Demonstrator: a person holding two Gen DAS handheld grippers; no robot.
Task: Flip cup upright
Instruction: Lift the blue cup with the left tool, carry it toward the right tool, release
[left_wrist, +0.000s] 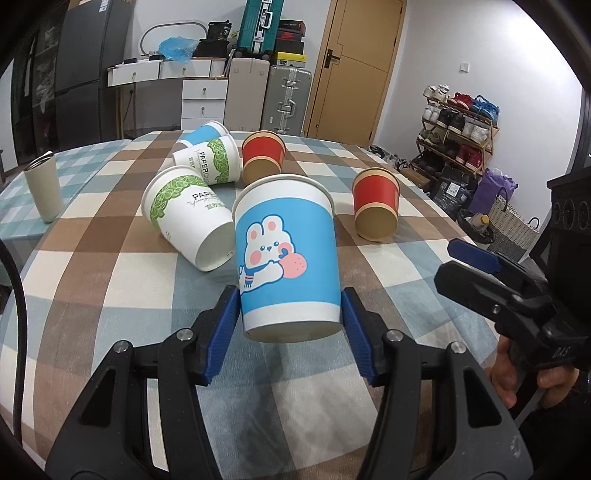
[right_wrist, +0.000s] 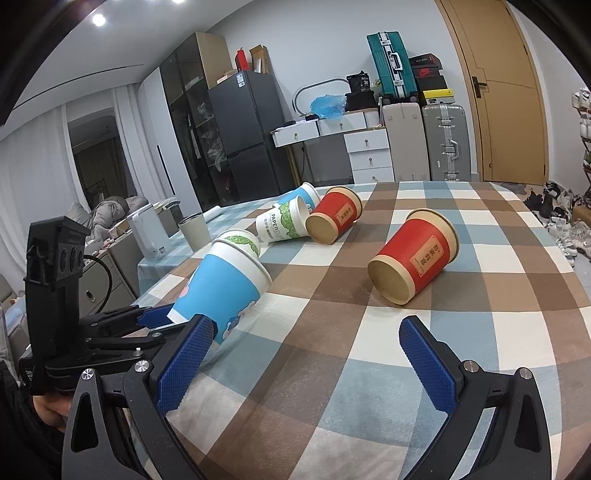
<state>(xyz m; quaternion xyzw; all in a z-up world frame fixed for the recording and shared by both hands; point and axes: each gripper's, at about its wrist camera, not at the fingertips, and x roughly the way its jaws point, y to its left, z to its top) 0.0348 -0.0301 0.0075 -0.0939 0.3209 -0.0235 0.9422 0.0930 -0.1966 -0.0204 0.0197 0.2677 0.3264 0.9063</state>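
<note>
My left gripper (left_wrist: 290, 321) is shut on a blue paper cup with a rabbit print (left_wrist: 288, 254), gripped near its base. In the right wrist view the cup (right_wrist: 225, 288) is tilted, base toward the gripper, mouth up and away, lifted off the checked tablecloth (left_wrist: 110, 258). My right gripper (right_wrist: 306, 354) is open and empty, low over the cloth (right_wrist: 351, 332), to the right of the held cup. It shows at the right edge of the left wrist view (left_wrist: 491, 273).
Other cups lie on their sides: two white-and-green ones (left_wrist: 184, 214) (left_wrist: 210, 162), a blue one (left_wrist: 203, 134) behind, two red ones (left_wrist: 264, 155) (left_wrist: 376, 206). A grey tumbler (left_wrist: 42, 186) stands upright at the left. Suitcases and drawers stand beyond the table.
</note>
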